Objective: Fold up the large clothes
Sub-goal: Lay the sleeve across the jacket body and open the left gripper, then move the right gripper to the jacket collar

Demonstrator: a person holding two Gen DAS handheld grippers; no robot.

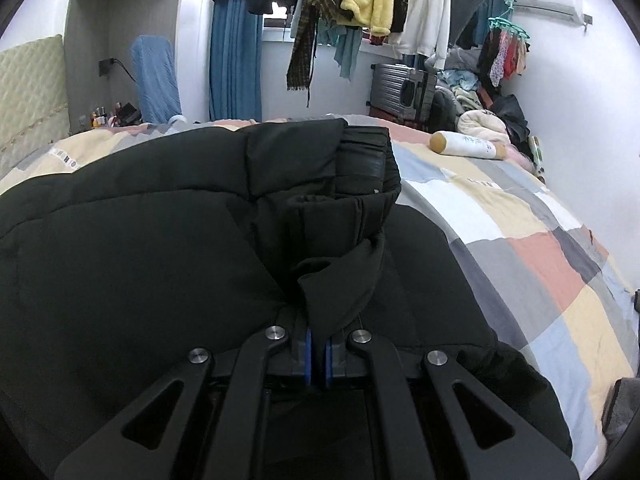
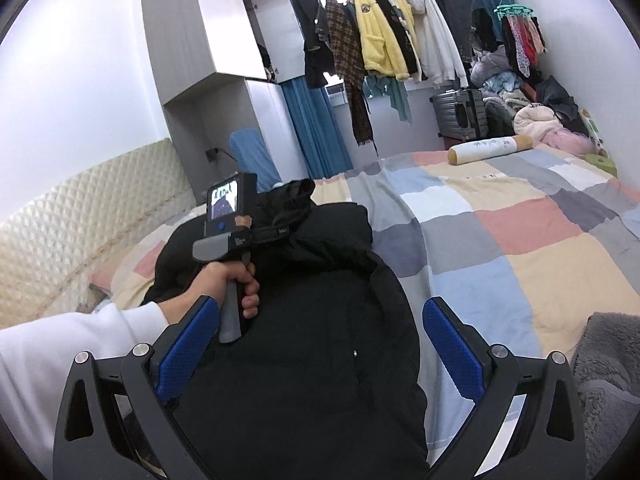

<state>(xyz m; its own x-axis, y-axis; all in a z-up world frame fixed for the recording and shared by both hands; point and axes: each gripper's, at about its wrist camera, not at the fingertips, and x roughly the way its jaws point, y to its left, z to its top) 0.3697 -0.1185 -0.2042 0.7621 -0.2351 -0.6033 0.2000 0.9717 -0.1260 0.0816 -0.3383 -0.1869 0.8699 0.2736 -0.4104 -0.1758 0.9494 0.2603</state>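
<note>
I am standing at the near edge of a bed with a checked quilt (image 2: 500, 216), holding a gripper in each hand. A big black padded jacket (image 1: 140, 248) lies on the quilt directly in front of me, and I give every place from it.

My left gripper (image 1: 319, 344) has its blue pads pressed together, pinching a fold of the jacket's black fabric; the cloth rises out of the closed jaws and runs forward into a bunched collar or hood part. In the right wrist view my left hand (image 2: 236, 280), in a white sleeve, grips the handle on the jacket's left side, above the fabric.

My right gripper (image 2: 324, 344) has its blue pads spread wide and holds nothing. The jacket lies below and ahead of it, between the two pads as seen from the camera; I cannot tell whether they touch the cloth.

The jacket's long axis runs away from me, from my grippers toward the far end of the bed. My left hand is the nearer one to the bunched far part; my right is nearer the close end. I judge the coming move depends on the left hand laying its pinched fold down across the body.

Right of the jacket the quilt is bare. Well beyond it lies a white bolster pillow (image 2: 490, 146). A grey fleece blanket (image 2: 612, 380) sits at the near right edge. Hanging clothes (image 2: 380, 40) and a suitcase (image 2: 460, 114) stand beyond the bed, out of the way.
</note>
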